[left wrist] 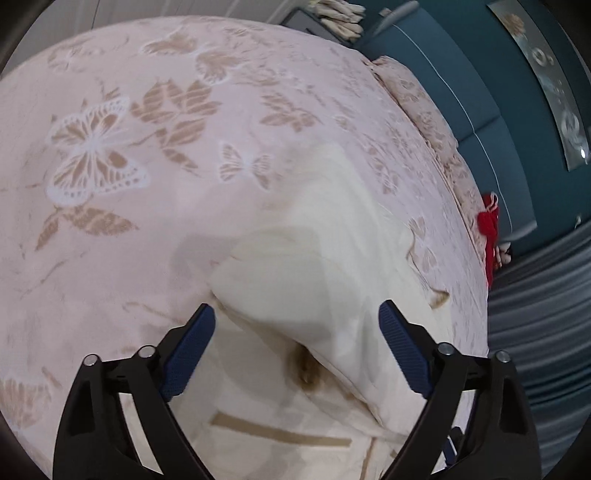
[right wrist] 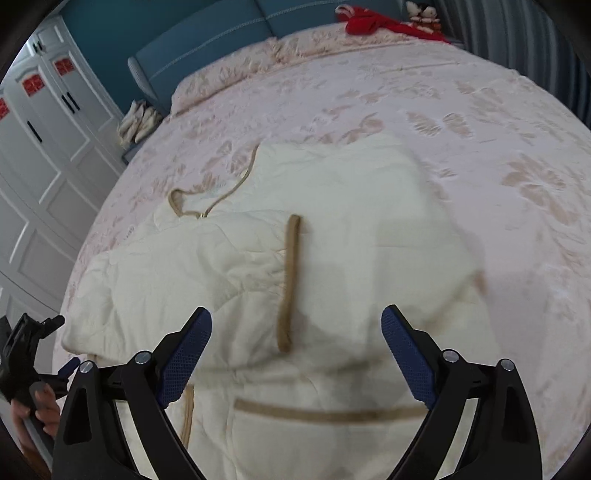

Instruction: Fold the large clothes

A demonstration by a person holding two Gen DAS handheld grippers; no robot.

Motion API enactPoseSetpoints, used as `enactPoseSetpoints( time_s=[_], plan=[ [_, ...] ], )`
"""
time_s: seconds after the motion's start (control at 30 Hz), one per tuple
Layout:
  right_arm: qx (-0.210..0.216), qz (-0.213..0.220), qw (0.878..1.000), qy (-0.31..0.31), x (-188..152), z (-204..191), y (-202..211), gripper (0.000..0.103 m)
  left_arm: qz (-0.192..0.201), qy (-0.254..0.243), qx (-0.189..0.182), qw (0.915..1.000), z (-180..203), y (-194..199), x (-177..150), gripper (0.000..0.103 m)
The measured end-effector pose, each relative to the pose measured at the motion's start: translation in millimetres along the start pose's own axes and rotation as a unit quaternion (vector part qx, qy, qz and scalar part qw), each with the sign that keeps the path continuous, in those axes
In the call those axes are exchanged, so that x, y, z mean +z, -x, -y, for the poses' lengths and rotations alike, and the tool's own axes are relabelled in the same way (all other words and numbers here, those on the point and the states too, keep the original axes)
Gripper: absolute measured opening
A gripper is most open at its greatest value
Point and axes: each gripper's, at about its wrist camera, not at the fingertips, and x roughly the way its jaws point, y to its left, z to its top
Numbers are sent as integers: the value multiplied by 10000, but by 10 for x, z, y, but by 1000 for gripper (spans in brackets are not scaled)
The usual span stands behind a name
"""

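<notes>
Cream garment (right wrist: 332, 229) on the bed (right wrist: 480, 110), both tools free.
Your left gripper (left wrist: 297, 325) and right gripper (right wrist: 295, 328) hover over its near part, jaws spread, pinching nothing.

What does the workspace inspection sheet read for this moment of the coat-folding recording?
Surface: bedspread, pink with leaf and butterfly print, covering the bed.
Job's things: cream coat with tan trim lying on it, partly folded, blurred in places.
Clutter: red garment and soft toys at the far end of the bed.
Grippers: left gripper open above the coat, nothing between its fingers; right gripper open above the coat, likewise.
Cables: nothing seen.
Surroundings: blue headboard, white wardrobe, grey curtain.
</notes>
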Motion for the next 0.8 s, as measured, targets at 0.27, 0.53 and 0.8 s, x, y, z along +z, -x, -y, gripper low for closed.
enactPoseSetpoints(
  time_s=[0.27,0.53,0.8],
  plan=[
    [457,-311,9985,-12,178,-174,-213,3,-6,233,70,9997,-178,-63,42,73],
    [-285,845,9927,815,715,-189,538,3,-107,-89,144,9998,19,-145,15,65],
    [-1253,-234,9852,1149,441,178,-304,4,-172,-179,300,9992,83,-85,-196,65]
  ],
)
